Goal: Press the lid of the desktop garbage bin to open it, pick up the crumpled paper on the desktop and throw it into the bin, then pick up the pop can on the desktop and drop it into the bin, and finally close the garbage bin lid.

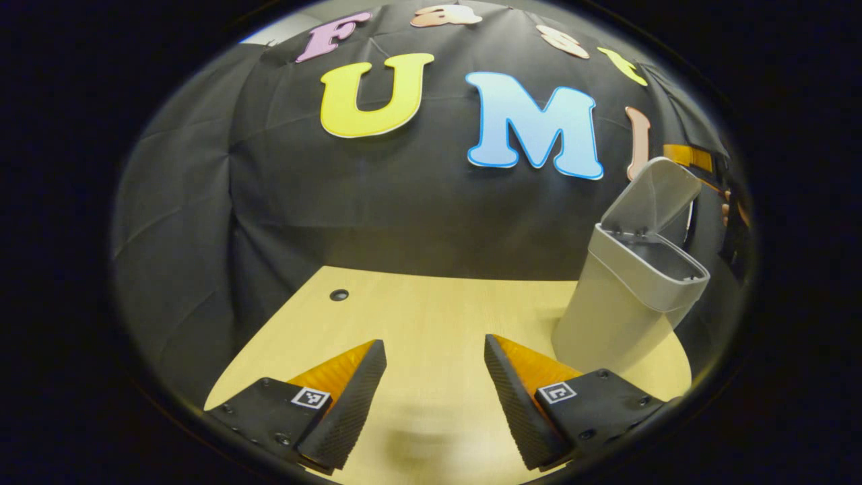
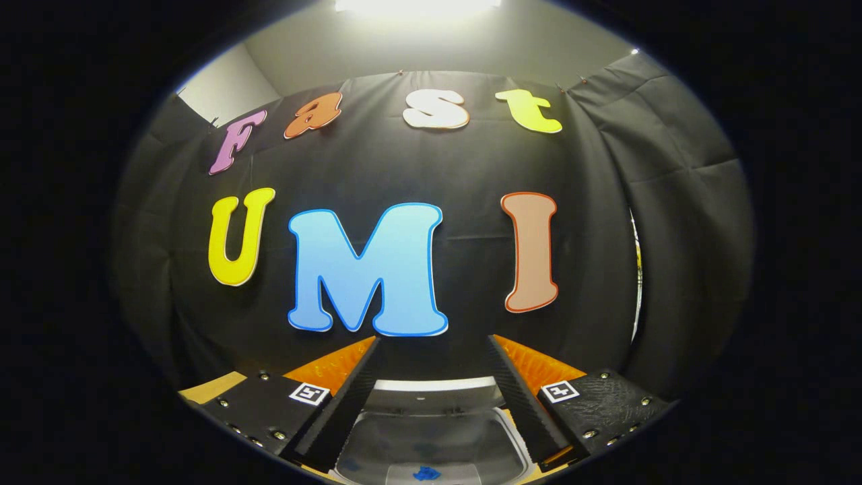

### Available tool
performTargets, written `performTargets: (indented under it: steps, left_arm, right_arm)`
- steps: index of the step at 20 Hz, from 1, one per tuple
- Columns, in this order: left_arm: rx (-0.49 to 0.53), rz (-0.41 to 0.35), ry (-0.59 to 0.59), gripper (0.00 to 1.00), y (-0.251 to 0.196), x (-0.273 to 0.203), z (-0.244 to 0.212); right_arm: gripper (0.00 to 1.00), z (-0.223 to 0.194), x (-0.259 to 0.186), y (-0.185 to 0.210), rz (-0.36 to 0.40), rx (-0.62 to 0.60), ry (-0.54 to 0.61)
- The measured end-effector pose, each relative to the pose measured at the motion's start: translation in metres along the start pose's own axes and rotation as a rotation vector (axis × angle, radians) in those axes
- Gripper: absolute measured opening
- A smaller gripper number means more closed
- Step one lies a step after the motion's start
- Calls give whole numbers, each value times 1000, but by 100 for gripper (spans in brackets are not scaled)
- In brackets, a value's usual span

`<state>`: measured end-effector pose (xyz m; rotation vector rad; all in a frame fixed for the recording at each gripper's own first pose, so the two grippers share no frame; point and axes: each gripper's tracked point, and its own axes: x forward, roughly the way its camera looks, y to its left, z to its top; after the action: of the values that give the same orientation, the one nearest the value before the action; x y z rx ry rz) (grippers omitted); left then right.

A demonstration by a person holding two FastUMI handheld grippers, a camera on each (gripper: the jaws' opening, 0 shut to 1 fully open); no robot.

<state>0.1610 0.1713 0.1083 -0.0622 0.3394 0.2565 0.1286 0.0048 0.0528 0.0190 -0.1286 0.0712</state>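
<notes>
The right gripper (image 2: 434, 397) hangs directly above the open mouth of the garbage bin (image 1: 626, 296), its jaws spread wide with nothing between them; something small and blue lies inside, likely the pop can, though too little shows to be sure. The step in hand looks like closing: press the raised lid (image 1: 653, 195) from behind the bin, evenly, so the bin doesn't tip. The left gripper (image 1: 434, 397) is wide open and empty above the desktop (image 1: 431, 303), left of the bin. Counted: one bin, one lid, two grippers.
</notes>
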Motion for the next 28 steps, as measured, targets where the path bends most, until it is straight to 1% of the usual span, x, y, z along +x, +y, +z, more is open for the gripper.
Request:
performTargets:
  steps: [5, 9, 15, 16, 17, 18, 26, 27, 28]
  left_arm:
    - [-7, -2, 2, 99, -1, -6, -2]
    - [-14, -4, 3, 99, -1, -10, -3]
    - [-15, -5, 9, 99, 0, -11, -6]
    - [-14, -6, 10, 99, 0, -10, -6]
    - [-12, -6, 10, 97, -1, -10, -5]
    - [-10, -6, 10, 99, 0, -9, -5]
    - [-5, -17, 20, 99, -6, 0, -6]
    - [-5, -21, 20, 97, -8, 3, -6]
    - [-6, -23, 22, 99, -9, 4, -6]
  right_arm:
    - [98, -35, -19, 1, 7, -8, 86]
    - [98, -87, -34, 6, 16, -34, 230]
    - [99, -124, -46, 4, 11, -22, 320]
    - [99, -127, -47, 4, 12, -22, 327]
    - [99, -128, -47, 4, 12, -25, 327]
    - [99, -128, -48, 5, 11, -28, 326]
    - [99, -134, -48, 5, 16, -20, 330]
    - [99, -136, -47, 4, 17, -15, 326]
    - [99, -136, -48, 4, 19, -11, 309]
